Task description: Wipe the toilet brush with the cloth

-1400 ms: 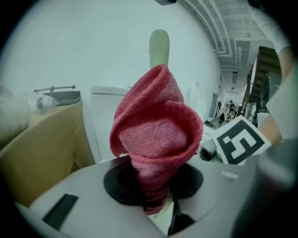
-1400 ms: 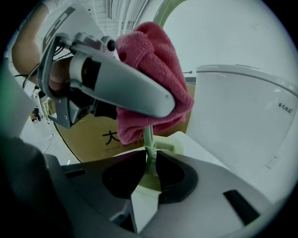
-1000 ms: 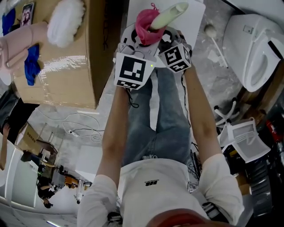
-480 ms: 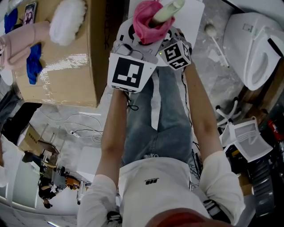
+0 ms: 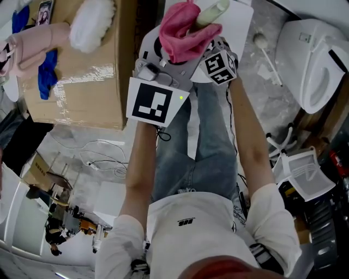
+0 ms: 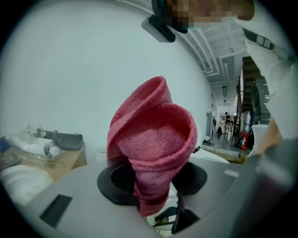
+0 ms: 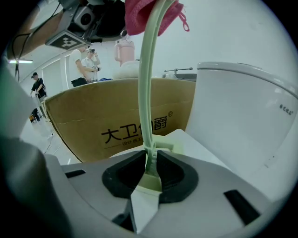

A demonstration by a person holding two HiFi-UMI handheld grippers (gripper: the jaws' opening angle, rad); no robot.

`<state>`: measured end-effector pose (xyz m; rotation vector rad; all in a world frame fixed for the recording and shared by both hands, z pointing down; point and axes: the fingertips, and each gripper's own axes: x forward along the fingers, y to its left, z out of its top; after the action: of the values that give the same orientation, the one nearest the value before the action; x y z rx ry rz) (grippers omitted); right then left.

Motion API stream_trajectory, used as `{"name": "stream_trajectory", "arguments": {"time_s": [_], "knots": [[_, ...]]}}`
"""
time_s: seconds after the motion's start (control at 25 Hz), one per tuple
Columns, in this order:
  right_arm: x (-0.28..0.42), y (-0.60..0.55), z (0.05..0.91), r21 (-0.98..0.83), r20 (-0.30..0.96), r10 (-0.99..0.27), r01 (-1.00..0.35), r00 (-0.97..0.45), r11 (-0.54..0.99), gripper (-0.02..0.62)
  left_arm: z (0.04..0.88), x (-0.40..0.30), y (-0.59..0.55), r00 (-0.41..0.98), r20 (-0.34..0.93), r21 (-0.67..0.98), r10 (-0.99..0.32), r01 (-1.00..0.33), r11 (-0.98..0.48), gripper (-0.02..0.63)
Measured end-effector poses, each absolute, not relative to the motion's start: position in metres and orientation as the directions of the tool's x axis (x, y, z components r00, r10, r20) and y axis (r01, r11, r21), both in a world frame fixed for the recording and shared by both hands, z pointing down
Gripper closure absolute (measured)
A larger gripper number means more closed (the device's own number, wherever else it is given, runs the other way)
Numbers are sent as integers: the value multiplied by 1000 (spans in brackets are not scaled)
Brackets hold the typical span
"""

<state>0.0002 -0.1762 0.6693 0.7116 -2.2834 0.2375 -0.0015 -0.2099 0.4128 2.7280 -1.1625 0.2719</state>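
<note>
My right gripper [image 7: 151,174] is shut on the lower end of the toilet brush's pale green handle [image 7: 148,83], which rises to the top of the right gripper view and into the pink cloth [image 7: 149,16]. In the head view the handle's tip [image 5: 214,12] pokes out beyond the cloth [image 5: 185,34]. The left gripper [image 6: 156,186] has the cloth [image 6: 156,139] standing between its pads as a hollow cone; its jaws are opening, and the pads still touch the cloth's narrow lower part. From the head view, both grippers [image 5: 174,54] [image 5: 210,43] sit close together above the person's knees.
A cardboard box [image 5: 92,71] stands to the left, with a white fluffy thing [image 5: 92,24], a pink bottle [image 5: 38,43] and a blue cloth [image 5: 46,82] on it. A white toilet [image 5: 313,60] is at the right, a white basket [image 5: 305,171] below it.
The left gripper has risen along the handle toward its tip, taking the pink cloth with it; the cloth looks looser and wider. The right gripper and handle have stayed put.
</note>
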Motion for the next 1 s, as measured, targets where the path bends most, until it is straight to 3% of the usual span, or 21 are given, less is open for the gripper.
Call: {"name": "stream_trajectory", "arguments": {"time_s": [0.44, 1.0], "knots": [[-4, -173, 628, -80, 643, -418, -600, -641, 796, 500, 396, -30, -190, 645, 223, 126, -731, -763, -634, 430], [14, -143, 438, -44, 458, -603, -694, -654, 719, 530, 341, -53, -147, 629, 266, 140, -730, -775, -616, 436]]}}
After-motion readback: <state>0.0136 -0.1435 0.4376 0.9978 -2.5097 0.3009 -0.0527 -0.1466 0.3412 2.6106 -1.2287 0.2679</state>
